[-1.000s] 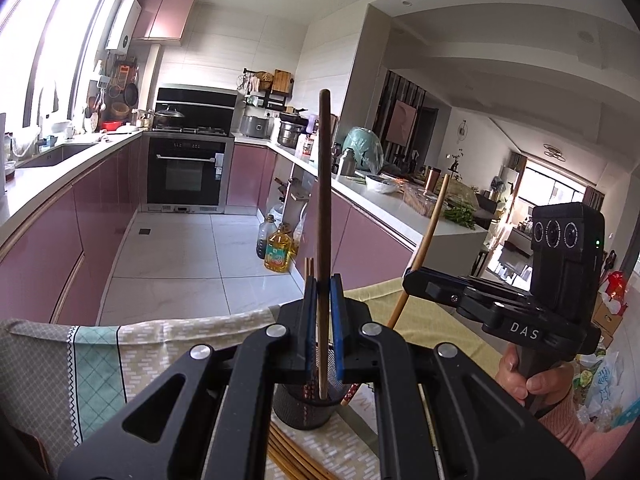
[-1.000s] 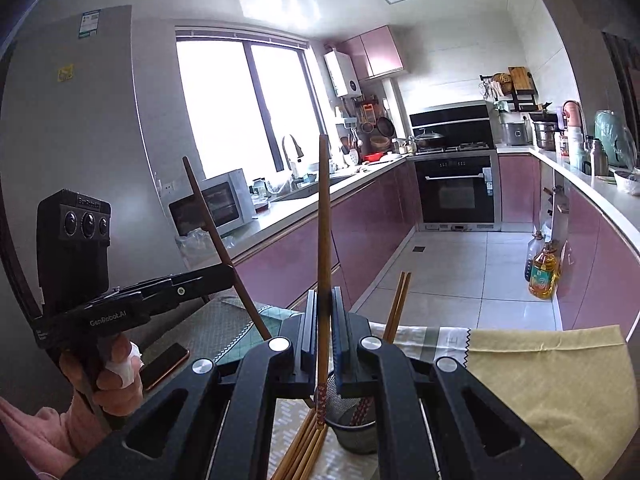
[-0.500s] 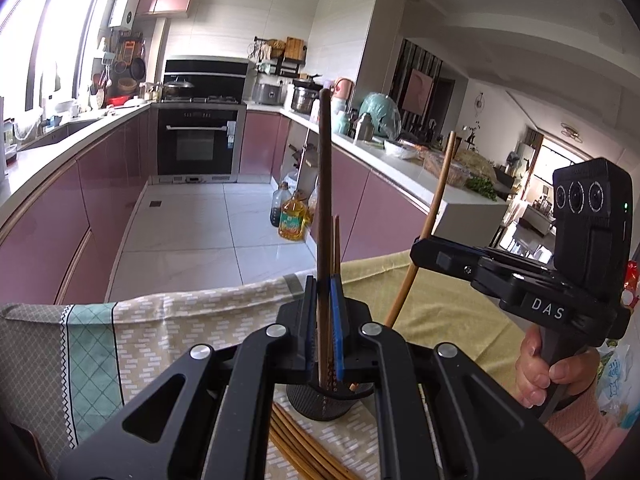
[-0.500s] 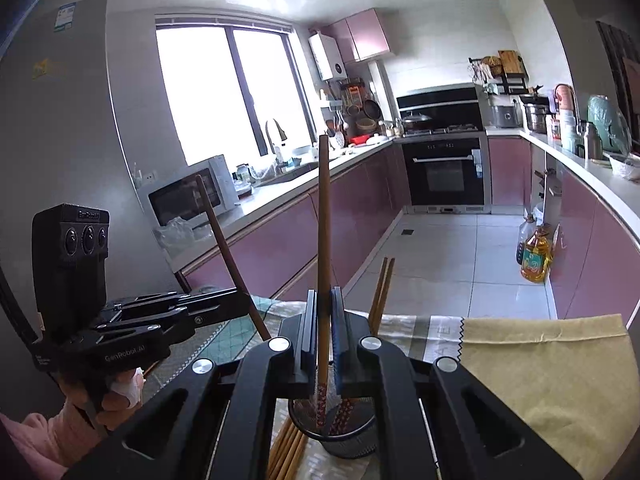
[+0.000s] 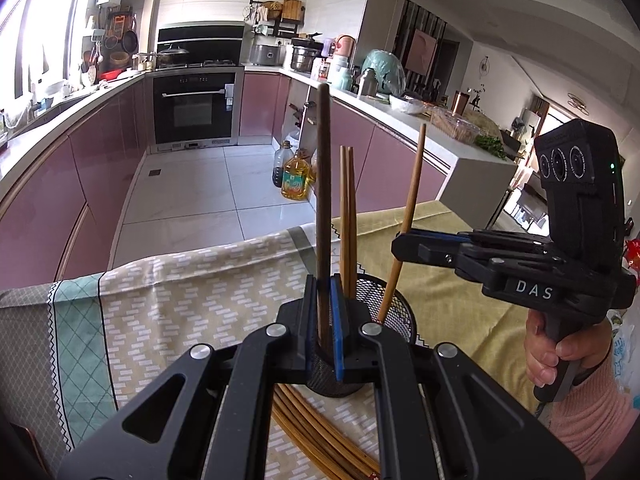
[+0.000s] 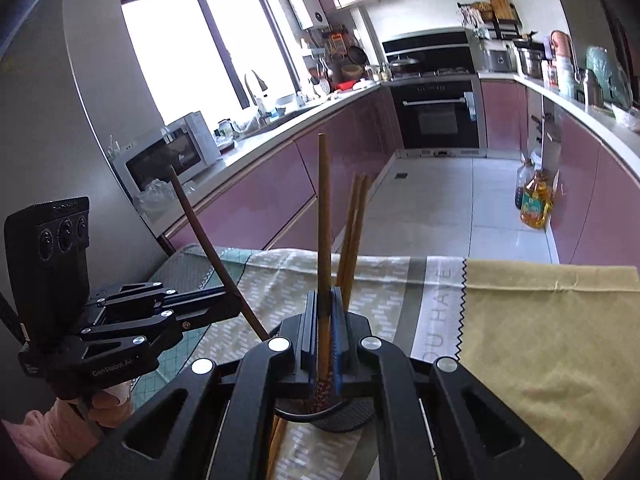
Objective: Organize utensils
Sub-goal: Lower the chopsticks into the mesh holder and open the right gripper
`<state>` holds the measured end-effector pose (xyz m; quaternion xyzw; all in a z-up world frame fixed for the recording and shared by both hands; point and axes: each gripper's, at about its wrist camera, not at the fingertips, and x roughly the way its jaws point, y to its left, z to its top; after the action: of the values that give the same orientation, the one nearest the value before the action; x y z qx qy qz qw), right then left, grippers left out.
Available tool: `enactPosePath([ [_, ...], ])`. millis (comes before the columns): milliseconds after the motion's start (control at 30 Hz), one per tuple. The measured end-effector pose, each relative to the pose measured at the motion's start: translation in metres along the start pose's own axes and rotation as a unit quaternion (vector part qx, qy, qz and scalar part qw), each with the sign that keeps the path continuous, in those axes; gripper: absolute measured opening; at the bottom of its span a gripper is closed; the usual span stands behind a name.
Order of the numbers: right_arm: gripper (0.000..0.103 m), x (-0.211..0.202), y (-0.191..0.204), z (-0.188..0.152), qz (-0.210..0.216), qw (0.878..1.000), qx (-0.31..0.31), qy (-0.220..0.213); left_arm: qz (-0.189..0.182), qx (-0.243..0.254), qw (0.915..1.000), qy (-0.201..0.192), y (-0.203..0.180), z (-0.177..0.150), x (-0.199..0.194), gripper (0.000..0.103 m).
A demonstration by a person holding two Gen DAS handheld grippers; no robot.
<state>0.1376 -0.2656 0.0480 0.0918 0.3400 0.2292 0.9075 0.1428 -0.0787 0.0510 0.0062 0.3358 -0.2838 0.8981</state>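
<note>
My left gripper (image 5: 323, 320) is shut on a dark brown chopstick (image 5: 322, 184), held upright with its lower end inside the black mesh holder (image 5: 394, 316). My right gripper (image 6: 323, 336) is shut on a lighter wooden chopstick (image 6: 324, 216), also upright, its patterned tip in the holder (image 6: 340, 414). A pair of light chopsticks (image 5: 347, 216) stands in the holder. Each gripper shows in the other's view: the right gripper (image 5: 400, 246) and the left gripper (image 6: 228, 306).
Several loose chopsticks (image 5: 316, 432) lie on the patterned cloth (image 5: 192, 292) in front of the holder. A yellow cloth (image 6: 552, 320) covers the table's right part. Beyond the table edge are kitchen floor, pink cabinets and an oil bottle (image 5: 295, 176).
Both grippers have lowered and tilted down over the holder, bringing each held chopstick's lower end down into it. The holder now sits closer and higher in both views.
</note>
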Motion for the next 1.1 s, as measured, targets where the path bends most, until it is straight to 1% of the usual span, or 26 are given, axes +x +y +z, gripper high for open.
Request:
enactPosePath([
  [133, 0.005, 0.009, -0.003, 0.000, -0.005, 1.000, 0.005, 0.012, -0.001, 0.002, 1.0000, 0.005, 0.001, 0.004, 0.009, 0.007],
  [200, 0.006, 0.012, -0.005, 0.002, -0.006, 1.000, 0.010, 0.012, 0.004, 0.000, 1.0000, 0.008, 0.002, 0.005, 0.015, 0.007],
  [467, 0.007, 0.017, -0.011, 0.004, -0.005, 1.000, 0.022, 0.013, 0.004, -0.014, 0.9996, 0.026, 0.007, 0.003, 0.040, 0.007],
  [567, 0.008, 0.018, -0.013, 0.004, -0.004, 1.000, 0.025, 0.011, 0.003, -0.015, 0.9996, 0.025, 0.009, 0.000, 0.042, 0.007],
  [733, 0.008, 0.017, -0.016, 0.003, -0.005, 1.000, 0.030, 0.004, 0.009, -0.020, 0.9997, 0.008, 0.013, -0.007, 0.030, 0.007],
  [767, 0.008, 0.016, -0.016, 0.003, -0.007, 0.999, 0.031, 0.002, 0.010, -0.022, 0.9997, 0.004, 0.014, -0.009, 0.027, 0.010],
  [900, 0.008, 0.012, -0.017, 0.001, -0.011, 0.999, 0.034, -0.006, 0.019, -0.023, 0.9995, -0.011, 0.017, -0.017, 0.014, 0.015],
  [967, 0.008, 0.007, -0.017, 0.001, -0.015, 0.999, 0.035, -0.014, 0.024, -0.021, 0.9994, -0.016, 0.017, -0.023, 0.008, 0.021],
  [1000, 0.008, 0.004, -0.015, 0.000, -0.018, 0.999, 0.031, -0.019, 0.027, -0.019, 0.9993, -0.018, 0.018, -0.027, 0.005, 0.022],
  [1067, 0.008, -0.006, -0.010, -0.004, -0.015, 0.999, 0.023, -0.028, 0.035, -0.017, 0.9991, -0.019, 0.018, -0.034, 0.000, 0.029],
  [1100, 0.009, -0.013, -0.005, -0.007, -0.012, 0.999, 0.014, -0.032, 0.038, -0.016, 0.9990, -0.017, 0.019, -0.039, -0.002, 0.030],
])
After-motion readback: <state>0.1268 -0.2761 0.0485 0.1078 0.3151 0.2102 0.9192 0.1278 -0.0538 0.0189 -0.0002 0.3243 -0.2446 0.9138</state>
